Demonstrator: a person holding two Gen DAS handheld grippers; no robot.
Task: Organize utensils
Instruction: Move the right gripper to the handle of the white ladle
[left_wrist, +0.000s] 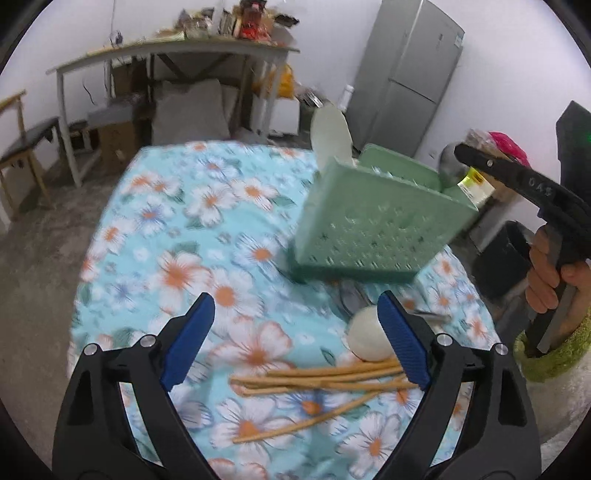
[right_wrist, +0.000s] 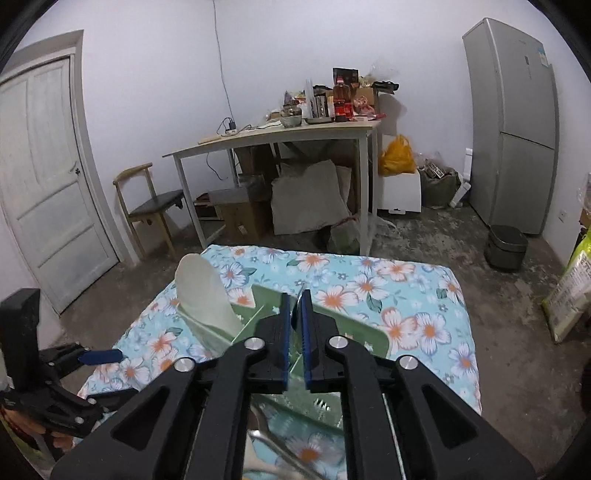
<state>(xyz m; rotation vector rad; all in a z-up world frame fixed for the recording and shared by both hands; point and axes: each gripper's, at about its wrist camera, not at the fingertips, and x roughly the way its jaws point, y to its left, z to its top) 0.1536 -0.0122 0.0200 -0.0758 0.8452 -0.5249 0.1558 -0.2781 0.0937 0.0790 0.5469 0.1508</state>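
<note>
A green perforated utensil holder (left_wrist: 373, 221) stands on the floral tablecloth; it also shows in the right wrist view (right_wrist: 354, 325). A white rice paddle (left_wrist: 330, 136) stands in it, also seen from the right wrist (right_wrist: 203, 295). My right gripper (right_wrist: 295, 310) is shut on a metal spoon (left_wrist: 450, 166) above the holder's right compartment. My left gripper (left_wrist: 295, 317) is open and empty above the cloth. Several wooden chopsticks (left_wrist: 317, 384) and a white spoon (left_wrist: 369, 336) lie near its right finger. More metal cutlery (right_wrist: 280, 446) lies below the right gripper.
The table (right_wrist: 424, 280) with the floral cloth ends at the far and left edges. Behind stand a cluttered white desk (right_wrist: 280, 136), a wooden chair (right_wrist: 151, 203), a grey fridge (right_wrist: 517, 122), a door (right_wrist: 48, 184) and a rice cooker (right_wrist: 506, 247) on the floor.
</note>
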